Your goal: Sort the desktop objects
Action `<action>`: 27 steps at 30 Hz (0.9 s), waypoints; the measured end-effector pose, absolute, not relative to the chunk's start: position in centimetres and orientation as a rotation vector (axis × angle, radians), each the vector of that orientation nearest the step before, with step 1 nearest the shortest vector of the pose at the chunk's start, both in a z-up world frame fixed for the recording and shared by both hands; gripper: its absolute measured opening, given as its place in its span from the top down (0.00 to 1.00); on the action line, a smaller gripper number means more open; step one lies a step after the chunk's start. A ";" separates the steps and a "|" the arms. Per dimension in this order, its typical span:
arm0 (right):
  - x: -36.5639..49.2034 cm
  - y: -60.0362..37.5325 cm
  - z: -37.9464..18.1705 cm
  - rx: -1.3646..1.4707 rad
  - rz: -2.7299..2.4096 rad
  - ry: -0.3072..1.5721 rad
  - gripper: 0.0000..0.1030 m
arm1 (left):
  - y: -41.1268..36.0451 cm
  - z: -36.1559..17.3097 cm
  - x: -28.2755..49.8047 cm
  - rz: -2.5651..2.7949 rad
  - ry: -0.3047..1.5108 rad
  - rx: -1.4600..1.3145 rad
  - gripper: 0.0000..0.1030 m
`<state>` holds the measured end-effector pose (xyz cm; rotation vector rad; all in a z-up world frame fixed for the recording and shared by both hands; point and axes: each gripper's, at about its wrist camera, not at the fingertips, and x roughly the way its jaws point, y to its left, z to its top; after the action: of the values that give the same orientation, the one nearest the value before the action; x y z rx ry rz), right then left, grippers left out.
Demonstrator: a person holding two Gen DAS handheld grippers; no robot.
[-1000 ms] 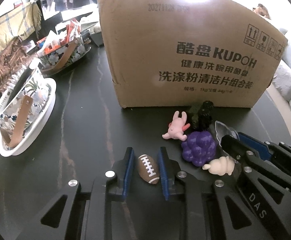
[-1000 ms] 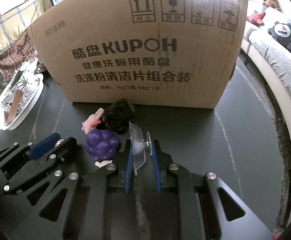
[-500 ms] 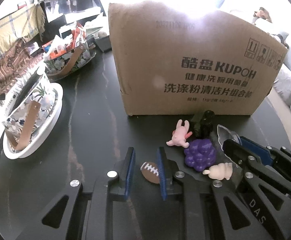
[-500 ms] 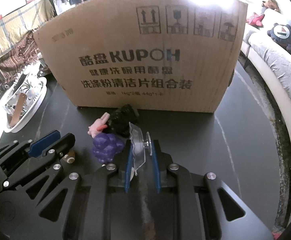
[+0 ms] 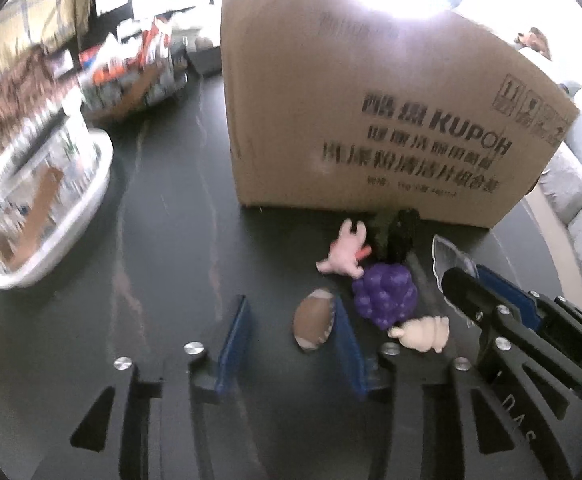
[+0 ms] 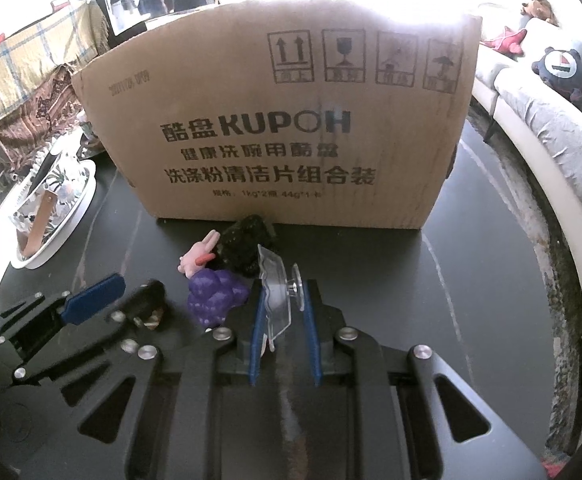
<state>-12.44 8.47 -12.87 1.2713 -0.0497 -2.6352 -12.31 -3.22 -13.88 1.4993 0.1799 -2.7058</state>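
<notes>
My left gripper [image 5: 290, 312] hangs low over the dark table [image 5: 163, 240], its jaws opening. A brown toy football [image 5: 315, 322] lies between them, leaning on the right pad and clear of the left one. My right gripper [image 6: 283, 304] is shut on a clear plastic suction cup [image 6: 275, 292], beside a cluster of small toys. The cluster holds a purple grape bunch [image 5: 385, 298], a pink rabbit [image 5: 345, 250], a black figure [image 5: 397, 232] and a cream figure [image 5: 423, 332]. Behind them stands a tall cardboard box [image 6: 291, 120].
A white dish [image 5: 51, 256] holding a floral pouch sits at the table's left edge. A basket of packets [image 5: 131, 72] lies further back. A grey sofa [image 6: 551, 120] curves round the right side. Bare table shows left of the box and right of my right gripper.
The left jaws have parted and let go of the football, which now rests against the right pad. The right gripper still holds the clear suction cup in the same place.
</notes>
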 end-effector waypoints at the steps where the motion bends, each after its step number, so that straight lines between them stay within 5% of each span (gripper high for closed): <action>1: -12.5 8.6 -12.8 1.271 -2.638 -0.045 0.84 | -3.1 -13.9 -12.2 -2.706 0.166 1.485 0.58; 5: -12.5 8.9 -13.1 1.285 -2.640 -0.038 0.84 | -2.7 -14.0 -12.1 -2.699 0.133 1.459 0.60; 7: -12.6 8.9 -13.4 1.292 -2.638 -0.047 0.84 | -2.5 -14.0 -11.9 -2.682 0.099 1.431 0.82; 10: -12.5 8.9 -13.4 1.293 -2.640 -0.048 0.84 | -2.4 -13.9 -12.0 -2.687 0.084 1.446 0.94; 20: -12.5 9.9 -12.9 1.283 -2.652 -0.072 0.84 | -2.2 -13.8 -12.1 -2.697 0.109 1.438 0.98; 23: -12.5 10.2 -12.5 1.282 -2.646 -0.078 0.84 | -2.3 -13.9 -12.3 -2.694 0.115 1.445 0.94; 27: -12.6 10.0 -12.3 1.275 -2.640 -0.077 0.84 | -2.4 -14.0 -12.6 -2.681 0.105 1.483 0.56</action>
<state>-12.62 10.04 -12.28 1.2751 -0.0771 -2.6400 -12.61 -2.36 -13.97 1.4832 0.1052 -2.6810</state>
